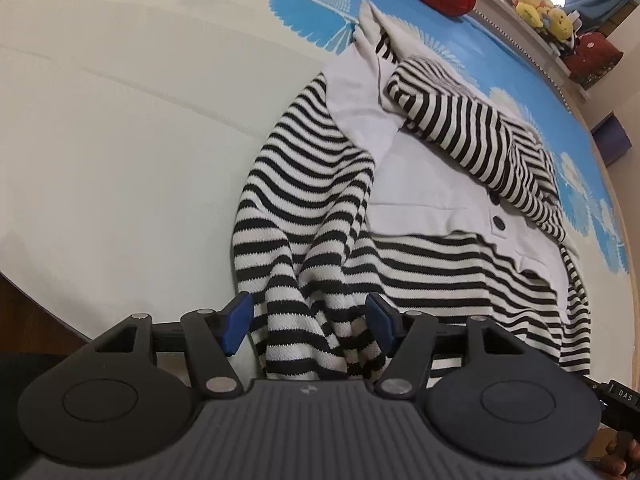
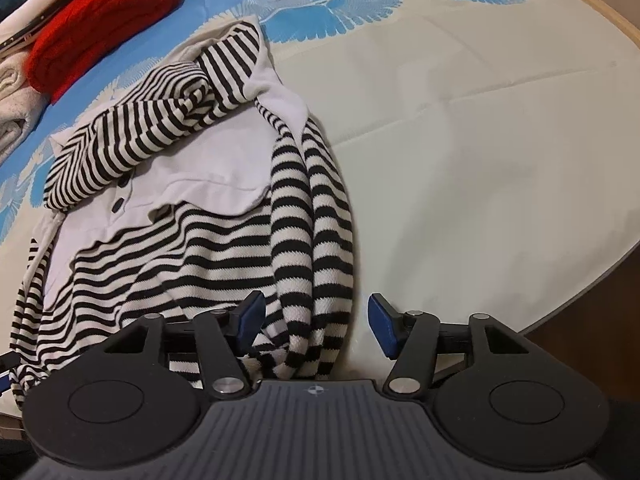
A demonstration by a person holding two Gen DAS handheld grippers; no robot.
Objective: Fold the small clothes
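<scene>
Mid-fold on a striped black-and-white top, lying rumpled on the round bench over a blue-and-cream cloth, sleeves doubled over the white front panel. Both grippers angled steeply down at its near hem: left gripper with fingers spread, striped fabric bunched between the blue pads but not pinched; right gripper likewise spread, straddling the top's near right edge. Next, probably closing on the hem at both corners, then lifting it toward the far collar. Folded red garment well apart at the far left.
</scene>
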